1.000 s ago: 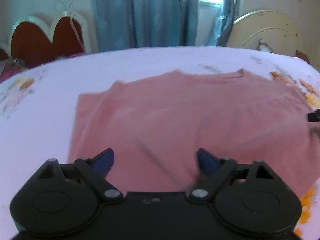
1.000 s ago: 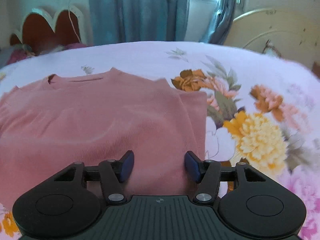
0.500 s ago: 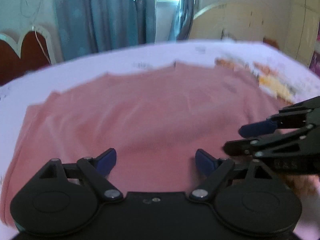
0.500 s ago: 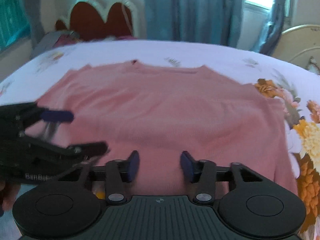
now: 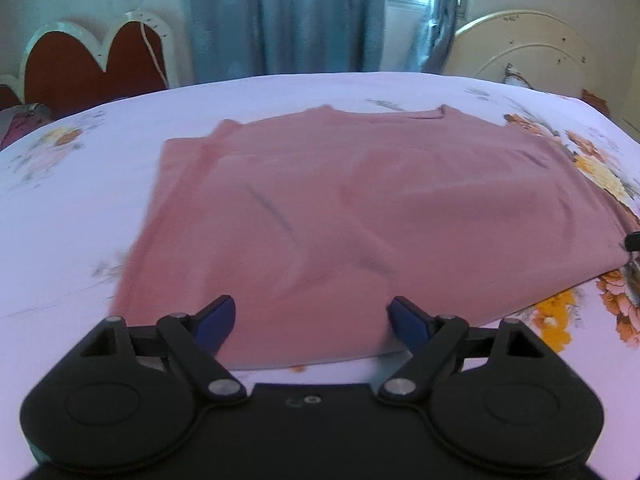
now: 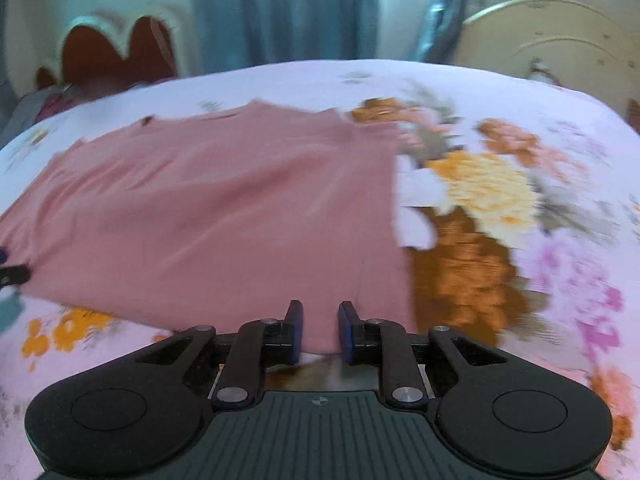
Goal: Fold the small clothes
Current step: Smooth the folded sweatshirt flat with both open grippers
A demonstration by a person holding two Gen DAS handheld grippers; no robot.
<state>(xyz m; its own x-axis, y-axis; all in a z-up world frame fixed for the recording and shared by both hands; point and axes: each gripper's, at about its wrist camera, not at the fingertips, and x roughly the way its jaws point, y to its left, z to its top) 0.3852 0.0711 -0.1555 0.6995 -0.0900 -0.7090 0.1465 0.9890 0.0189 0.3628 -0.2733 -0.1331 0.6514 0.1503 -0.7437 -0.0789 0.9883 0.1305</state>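
Note:
A pink top (image 5: 360,216) lies flat on the bed, neckline at the far side. My left gripper (image 5: 312,322) is wide open at the near hem toward its left corner, nothing between the fingers. In the right wrist view the pink top (image 6: 224,208) fills the left half. My right gripper (image 6: 320,330) is at the near right corner of the hem, its fingers narrowed with a small gap and the hem edge lying between them. The right gripper's tip (image 5: 632,240) shows at the left view's right edge.
The bedsheet (image 6: 500,208) is pale lilac with large orange, yellow and pink flowers. A red heart-shaped headboard (image 5: 92,60) stands at the back left, blue curtains (image 5: 288,16) behind, and a cream round headboard (image 5: 528,52) at the back right.
Both grippers swung apart toward the hem's two ends. The right gripper's fingers have narrowed around the hem. The left gripper stays wide open.

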